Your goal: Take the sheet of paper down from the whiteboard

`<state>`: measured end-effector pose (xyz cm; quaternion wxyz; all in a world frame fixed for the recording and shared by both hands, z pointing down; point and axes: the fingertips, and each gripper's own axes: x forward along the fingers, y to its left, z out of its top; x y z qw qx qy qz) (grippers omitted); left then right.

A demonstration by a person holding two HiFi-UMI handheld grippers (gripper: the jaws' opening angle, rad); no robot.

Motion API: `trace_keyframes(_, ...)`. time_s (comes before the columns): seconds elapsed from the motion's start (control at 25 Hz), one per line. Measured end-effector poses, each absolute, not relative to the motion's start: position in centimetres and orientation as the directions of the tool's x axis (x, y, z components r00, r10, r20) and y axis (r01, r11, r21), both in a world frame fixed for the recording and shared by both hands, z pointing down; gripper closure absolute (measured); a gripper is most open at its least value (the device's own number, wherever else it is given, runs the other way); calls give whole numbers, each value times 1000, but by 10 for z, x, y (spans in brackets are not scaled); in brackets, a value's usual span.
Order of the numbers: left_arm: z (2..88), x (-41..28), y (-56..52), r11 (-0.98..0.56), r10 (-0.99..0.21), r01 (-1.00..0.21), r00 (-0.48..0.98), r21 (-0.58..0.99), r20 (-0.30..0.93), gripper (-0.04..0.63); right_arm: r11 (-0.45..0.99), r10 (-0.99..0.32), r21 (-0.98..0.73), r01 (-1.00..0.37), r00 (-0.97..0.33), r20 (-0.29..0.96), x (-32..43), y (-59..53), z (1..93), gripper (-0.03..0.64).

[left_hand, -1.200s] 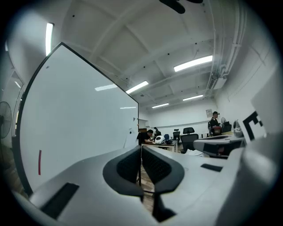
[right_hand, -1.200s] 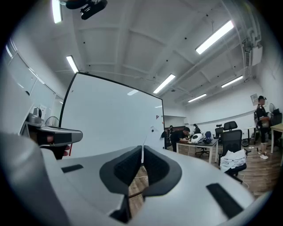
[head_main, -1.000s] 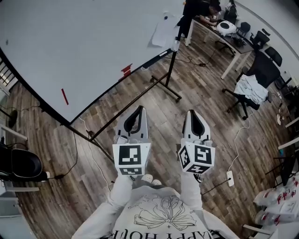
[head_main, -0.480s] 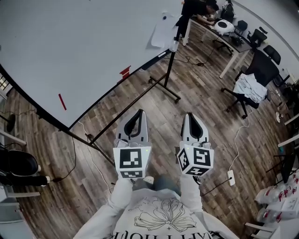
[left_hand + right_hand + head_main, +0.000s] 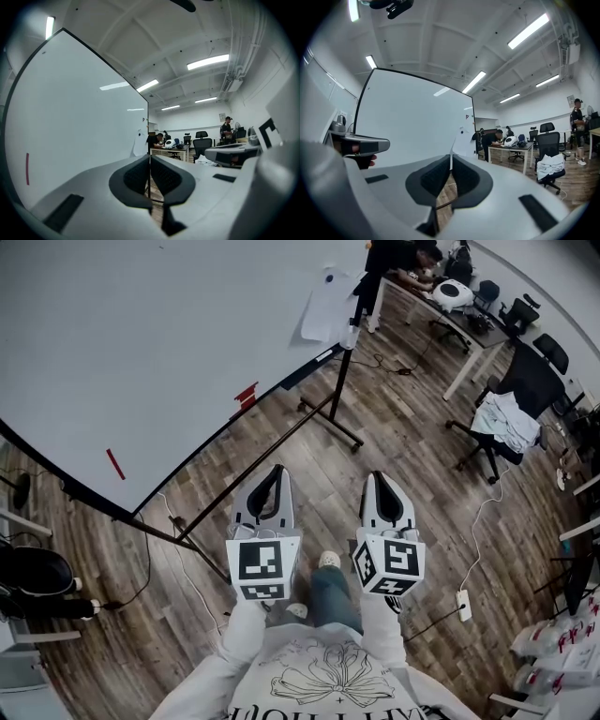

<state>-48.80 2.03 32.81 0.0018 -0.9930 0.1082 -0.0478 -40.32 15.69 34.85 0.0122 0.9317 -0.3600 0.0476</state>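
The sheet of paper hangs on the far right end of the big whiteboard, held by a dark magnet at its top. It also shows far off in the left gripper view as the paper and in the right gripper view as the paper. My left gripper and right gripper are held side by side in front of my chest, well short of the board. Both are shut with nothing in them. The left gripper and right gripper show their pads pressed together.
The whiteboard stands on a black wheeled frame; a red marker and red eraser sit on it. Behind it is a desk with a person. An office chair with clothes stands right, a power strip lies on the wooden floor.
I have stepped forward: a leg and shoe now show between the grippers. Both grippers sank slightly in the view, still shut and side by side.
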Motion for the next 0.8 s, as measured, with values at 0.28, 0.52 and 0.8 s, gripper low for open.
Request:
trace_keyframes(0.28,326,-403,12,-968,-249,-248,965,-27,86,589,-713,-699,-12,-701,710,81,-312,144,343,603)
trace_keyframes(0.52,316,-321,5,-958,-288,-286,955,-36,68,589,-677,-735,4,-736,675,64,-227,130,331,603)
trace_keyframes(0.8,318,-245,6,-948,-319,-318,945,-30,67,589,-646,-761,6,-763,645,64,-150,128,334,603)
